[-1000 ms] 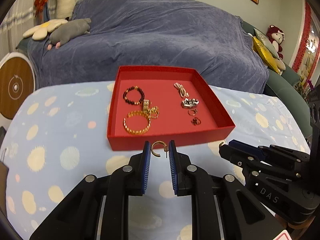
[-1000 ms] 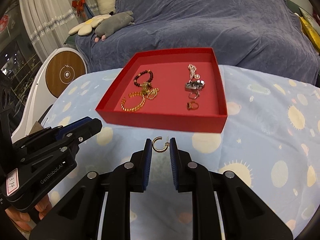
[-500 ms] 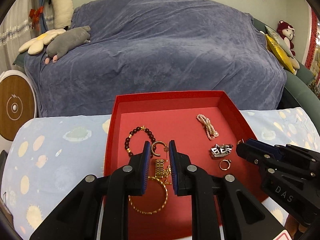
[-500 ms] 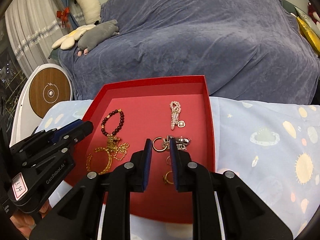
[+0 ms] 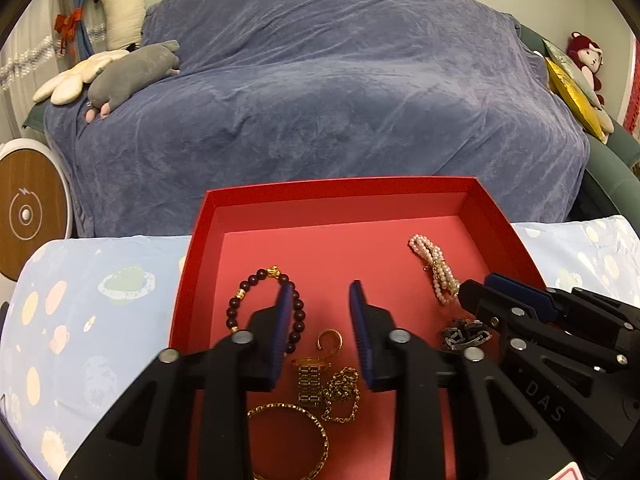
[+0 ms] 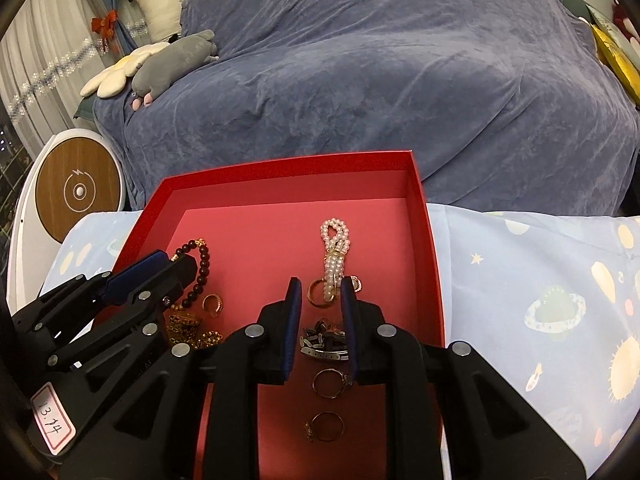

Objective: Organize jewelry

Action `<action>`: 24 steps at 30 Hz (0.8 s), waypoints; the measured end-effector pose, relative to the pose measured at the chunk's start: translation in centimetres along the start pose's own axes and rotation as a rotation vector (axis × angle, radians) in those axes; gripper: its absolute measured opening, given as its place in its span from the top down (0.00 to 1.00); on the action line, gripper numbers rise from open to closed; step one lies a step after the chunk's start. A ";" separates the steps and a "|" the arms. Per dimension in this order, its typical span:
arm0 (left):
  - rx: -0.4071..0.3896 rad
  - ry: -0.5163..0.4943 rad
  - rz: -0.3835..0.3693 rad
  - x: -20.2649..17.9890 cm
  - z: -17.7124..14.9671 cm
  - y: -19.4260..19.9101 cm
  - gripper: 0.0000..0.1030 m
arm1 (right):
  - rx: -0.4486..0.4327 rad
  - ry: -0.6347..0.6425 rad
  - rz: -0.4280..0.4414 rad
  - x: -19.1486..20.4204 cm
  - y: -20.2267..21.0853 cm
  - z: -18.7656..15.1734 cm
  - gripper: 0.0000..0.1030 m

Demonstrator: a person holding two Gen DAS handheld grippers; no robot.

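While the gold hoop earring (image 5: 330,339) lies loose on the floor of the red tray (image 5: 336,191), the left gripper (image 5: 320,298) hangs over it with its jaws spread wide and nothing between them. A second gold hoop (image 6: 317,293) rests on the tray floor at the foot of the pearl strand (image 6: 335,249), just ahead of the right gripper (image 6: 320,290), whose jaws stand parted and touch neither piece. From the left wrist camera, a dark bead bracelet (image 5: 242,300) sits at 9 o'clock of the first hoop, a gold chain (image 5: 340,394) and gold bangle (image 5: 316,432) at 6 o'clock. From the right wrist camera, a silver clasp piece (image 6: 322,340) and two rings (image 6: 330,382) trail toward 6 o'clock. The tray sits on a pale blue patterned cloth (image 6: 540,288), with a blue-covered sofa (image 5: 320,92) at 12 o'clock.
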State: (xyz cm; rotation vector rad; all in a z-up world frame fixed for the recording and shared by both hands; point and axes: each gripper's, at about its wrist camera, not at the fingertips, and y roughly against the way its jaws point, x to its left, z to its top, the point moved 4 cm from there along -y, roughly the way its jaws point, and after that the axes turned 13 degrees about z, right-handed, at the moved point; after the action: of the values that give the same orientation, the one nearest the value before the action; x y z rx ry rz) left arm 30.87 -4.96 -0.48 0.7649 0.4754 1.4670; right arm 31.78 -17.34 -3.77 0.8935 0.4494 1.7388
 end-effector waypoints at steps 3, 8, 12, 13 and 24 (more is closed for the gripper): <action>-0.012 -0.005 0.017 0.0 -0.2 0.6 0.61 | -0.010 0.022 -0.011 0.6 0.9 -0.3 0.72; -0.012 0.005 0.016 0.5 -1.2 3.0 0.61 | -0.012 0.010 -0.007 1.6 3.7 -1.7 0.65; -0.012 -0.001 0.006 0.9 -2.9 5.9 0.61 | 0.005 0.017 -0.026 3.0 6.7 -3.8 0.64; -0.014 -0.010 0.009 0.9 -3.5 6.8 0.61 | 0.005 0.025 -0.032 3.4 7.4 -4.3 0.64; -0.014 0.002 0.046 2.3 -8.9 14.5 0.48 | -0.044 0.054 -0.091 6.4 14.9 -10.5 0.44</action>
State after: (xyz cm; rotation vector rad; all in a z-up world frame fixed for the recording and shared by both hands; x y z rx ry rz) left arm 14.56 -2.11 4.04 0.7683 0.4508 1.5126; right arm 13.39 -15.30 1.79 0.7846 0.4792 1.6862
